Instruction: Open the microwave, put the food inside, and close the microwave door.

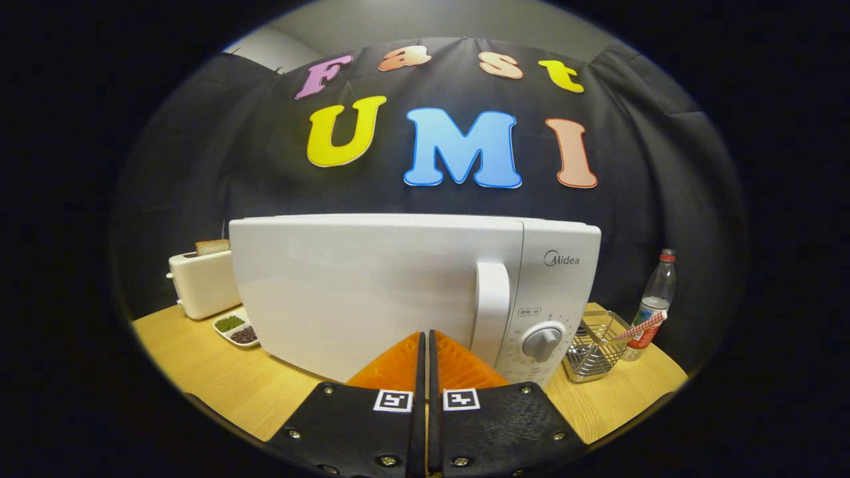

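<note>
A white microwave [372, 285] stands on the wooden table [212, 385], its door closed. Its vertical handle [491, 305] runs down the door's right side, with a grey dial [542, 343] on the control panel beside it. My gripper [425, 335] is shut with nothing between its fingers, the tips close in front of the lower part of the door, a little left of the handle. I cannot tell whether the tips touch the door.
A white toaster [202, 282] with a slice of bread sits left of the microwave, and a small dish [237, 329] of green and dark grains lies beside it. To the right stand a wire basket [595, 348] and a plastic bottle [654, 302].
</note>
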Action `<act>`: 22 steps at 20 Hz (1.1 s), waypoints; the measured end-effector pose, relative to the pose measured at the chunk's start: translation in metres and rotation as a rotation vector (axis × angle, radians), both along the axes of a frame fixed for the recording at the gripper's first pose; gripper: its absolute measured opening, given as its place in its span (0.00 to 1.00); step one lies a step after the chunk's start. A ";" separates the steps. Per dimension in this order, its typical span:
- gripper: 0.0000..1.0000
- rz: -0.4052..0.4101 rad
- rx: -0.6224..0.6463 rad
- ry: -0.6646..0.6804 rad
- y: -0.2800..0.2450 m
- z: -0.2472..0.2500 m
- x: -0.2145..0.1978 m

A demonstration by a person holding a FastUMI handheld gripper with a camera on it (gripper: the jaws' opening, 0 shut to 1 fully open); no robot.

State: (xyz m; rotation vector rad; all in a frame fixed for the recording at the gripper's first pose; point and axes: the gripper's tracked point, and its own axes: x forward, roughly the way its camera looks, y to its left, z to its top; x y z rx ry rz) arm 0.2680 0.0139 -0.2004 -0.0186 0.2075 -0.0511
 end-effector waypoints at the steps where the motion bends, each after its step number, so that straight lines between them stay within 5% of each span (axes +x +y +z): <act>1: 0.02 0.012 -0.005 -0.009 0.001 0.006 -0.010; 12: 0.02 0.132 0.066 -0.127 0.023 0.123 -0.172; 17: 0.02 0.231 0.000 -0.132 0.044 0.179 -0.256; 22: 0.02 0.161 -0.033 -0.171 0.018 0.190 -0.297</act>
